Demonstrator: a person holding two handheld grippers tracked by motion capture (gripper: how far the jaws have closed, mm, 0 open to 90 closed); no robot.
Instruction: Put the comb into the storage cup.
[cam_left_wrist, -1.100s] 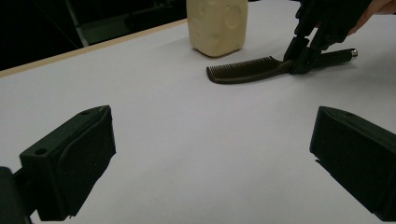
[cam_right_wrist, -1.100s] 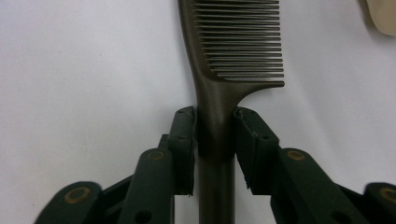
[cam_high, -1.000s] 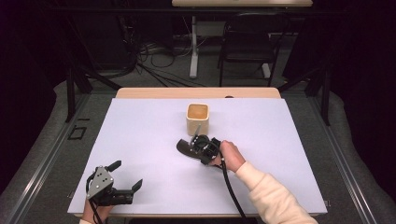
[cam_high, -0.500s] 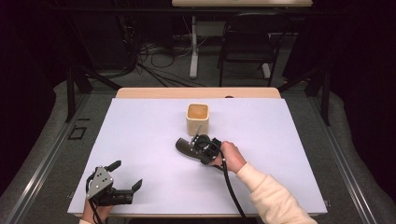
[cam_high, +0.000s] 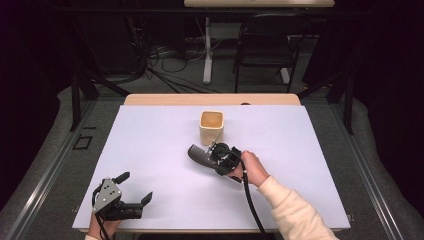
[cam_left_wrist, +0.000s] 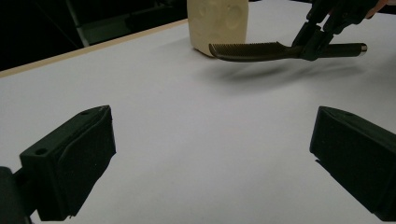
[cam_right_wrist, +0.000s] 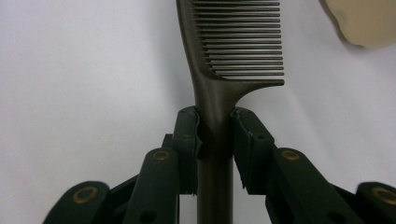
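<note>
The dark brown plastic comb sits in your right gripper, whose two black jaws are clamped on the neck of the handle, just below where the teeth begin. In the right gripper view the teeth run off one side of the spine and the handle passes down between the jaws. In the left gripper view the comb is held roughly level and clear of the tabletop, with its shadow lying on the surface beneath it; the toothed end points toward the cream-coloured square cup and the handle sticks out past the far side of the right gripper.

From the high view, the comb hangs just in front of the cup, near it, though you cannot tell from these views whether the tip touches it. The cup stands upright near the middle of the table, a little toward the far edge. Your right hand wraps the body of the gripper, with its cable trailing back along your cream sleeve.

Your left gripper rests near the front left corner of the white table surface, well apart from the comb and the cup. Its jaws stand wide apart with nothing between them, just bare tabletop.
</note>
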